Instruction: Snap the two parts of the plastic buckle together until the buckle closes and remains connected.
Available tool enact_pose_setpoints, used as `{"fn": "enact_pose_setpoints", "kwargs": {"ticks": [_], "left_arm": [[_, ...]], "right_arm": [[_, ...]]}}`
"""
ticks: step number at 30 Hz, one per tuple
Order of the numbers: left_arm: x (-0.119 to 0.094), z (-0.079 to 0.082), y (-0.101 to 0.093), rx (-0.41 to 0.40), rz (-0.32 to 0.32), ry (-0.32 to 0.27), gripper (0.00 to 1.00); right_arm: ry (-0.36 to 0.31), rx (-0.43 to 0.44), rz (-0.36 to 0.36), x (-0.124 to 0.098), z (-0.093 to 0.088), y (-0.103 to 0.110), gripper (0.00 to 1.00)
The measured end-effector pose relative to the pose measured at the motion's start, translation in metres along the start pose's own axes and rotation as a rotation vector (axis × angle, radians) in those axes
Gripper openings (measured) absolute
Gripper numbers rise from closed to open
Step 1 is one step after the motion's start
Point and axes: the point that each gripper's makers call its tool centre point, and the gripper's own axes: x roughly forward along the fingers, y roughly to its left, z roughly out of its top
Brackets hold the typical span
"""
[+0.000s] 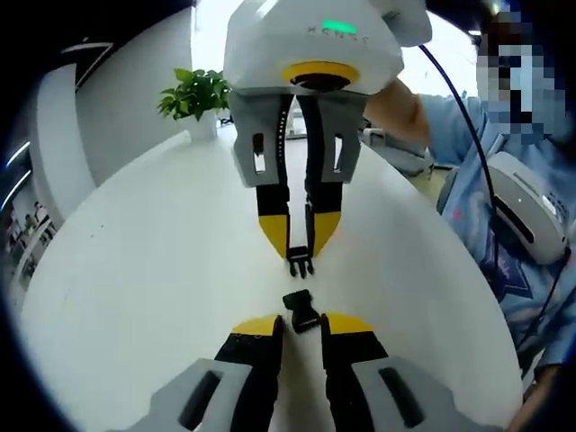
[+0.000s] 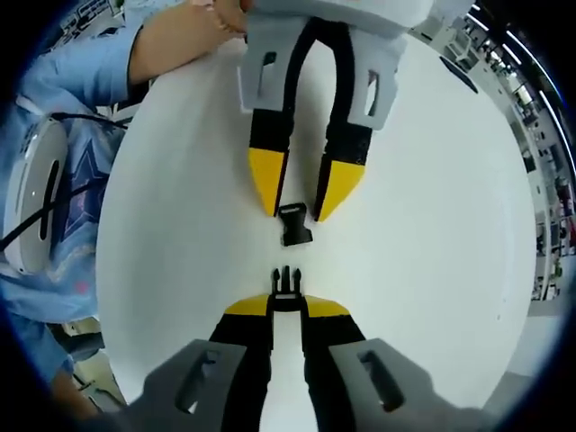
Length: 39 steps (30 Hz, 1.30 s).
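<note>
On white tabletop (image 1: pixel 135 261), left gripper (image 1: pixel 301 322) fingers pinch socket half (image 1: pixel 301 311) at 6 o'clock. Right gripper (image 2: pixel 286 304) fingers clamp pronged half (image 2: pixel 285 284), facing it at 12, small gap between, not joined.

Left gripper (image 1: pixel 301 324) and right gripper (image 2: pixel 286 304): grey slotted finger bodies, black inner rails and yellow wedge tips are shown. A white housing (image 1: pixel 310 40) carrying a green light is seen. A light-blue patterned sleeve (image 1: pixel 531 261) is worn.
</note>
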Motion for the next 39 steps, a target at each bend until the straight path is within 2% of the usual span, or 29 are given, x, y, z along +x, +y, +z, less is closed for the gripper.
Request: {"fn": "enact_pose_setpoints", "kwargs": {"ticks": [16, 29, 36, 39], "left_arm": [[0.005, 0.000, -0.004, -0.003, -0.034, -0.029, 0.16], [0.007, 0.002, -0.003, -0.032, -0.021, -0.019, 0.18], [0.009, 0.004, -0.001, -0.064, 0.017, -0.006, 0.20], [0.010, 0.005, 0.000, -0.054, 0.024, -0.002, 0.20]], "right_arm": [[-0.007, -0.039, 0.019, 0.004, 0.010, -0.006, 0.11], [-0.017, -0.047, 0.036, 0.005, 0.011, -0.008, 0.11], [-0.015, -0.053, 0.032, 0.004, 0.011, -0.009, 0.11], [-0.012, -0.059, 0.030, 0.004, 0.011, -0.009, 0.11]]}}
